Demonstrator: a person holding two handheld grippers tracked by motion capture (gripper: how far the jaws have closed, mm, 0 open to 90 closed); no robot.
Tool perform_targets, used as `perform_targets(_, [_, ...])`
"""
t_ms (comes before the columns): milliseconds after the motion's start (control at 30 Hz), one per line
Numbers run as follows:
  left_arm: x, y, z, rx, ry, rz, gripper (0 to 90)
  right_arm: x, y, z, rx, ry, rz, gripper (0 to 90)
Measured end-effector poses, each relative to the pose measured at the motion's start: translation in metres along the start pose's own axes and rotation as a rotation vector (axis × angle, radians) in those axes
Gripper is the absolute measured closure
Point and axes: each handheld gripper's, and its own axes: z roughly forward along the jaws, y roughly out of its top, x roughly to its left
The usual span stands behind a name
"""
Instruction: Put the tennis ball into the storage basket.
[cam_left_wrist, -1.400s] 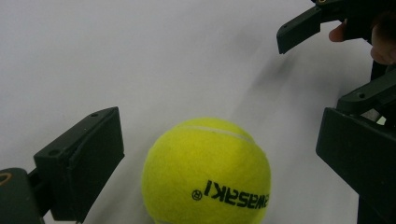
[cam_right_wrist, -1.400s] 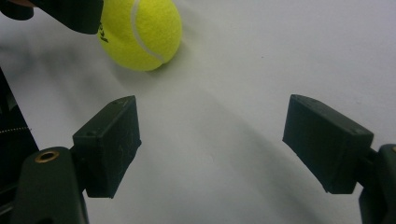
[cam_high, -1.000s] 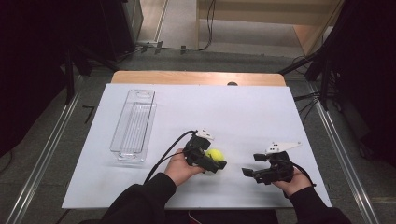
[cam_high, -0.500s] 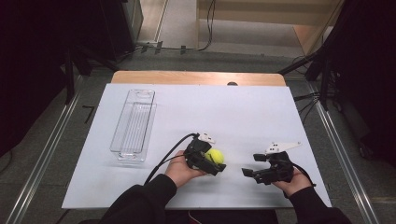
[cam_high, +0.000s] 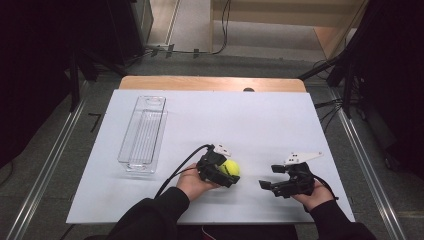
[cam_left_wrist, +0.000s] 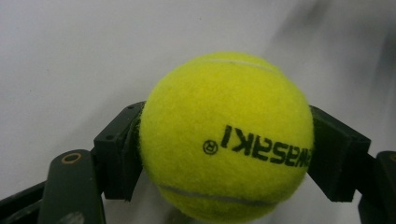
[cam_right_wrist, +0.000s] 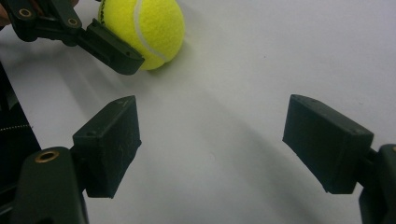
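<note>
A yellow tennis ball (cam_high: 230, 168) printed with black letters sits low over the white table top (cam_high: 250, 115), near its front edge. My left gripper (cam_high: 226, 173) is shut on the ball, one black jaw pressed to each side of it (cam_left_wrist: 226, 137). In the right gripper view the ball (cam_right_wrist: 142, 28) touches or nearly touches the table, with one left jaw in front of it. My right gripper (cam_high: 270, 176) is to the right of the ball, a short gap away. It stands open (cam_right_wrist: 210, 135) with only bare table between its jaws.
A long clear plastic bin (cam_high: 142, 132) lies empty on the left half of the table. A wooden strip (cam_high: 210, 83) runs along the table's far edge. Metal rails and cables flank the table on the floor.
</note>
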Motion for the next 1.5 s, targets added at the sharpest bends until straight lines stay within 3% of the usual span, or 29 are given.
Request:
perform_targets(800, [0.002, 0.002, -0.004, -0.008, -0.021, -0.019, 25.3, 0.0, 0.0, 0.0, 0.0, -0.001, 0.001, 16.9])
perform_targets(1100, [0.001, 0.004, -0.011, -0.031, -0.041, -0.028, 25.4, 0.0, 0.0, 0.0, 0.001, -0.001, 0.0, 16.9])
perform_targets(1500, [0.0, 0.008, -0.026, -0.051, -0.033, -0.017, 25.3, 0.0, 0.0, 0.0, 0.004, 0.0, -0.001, 16.9])
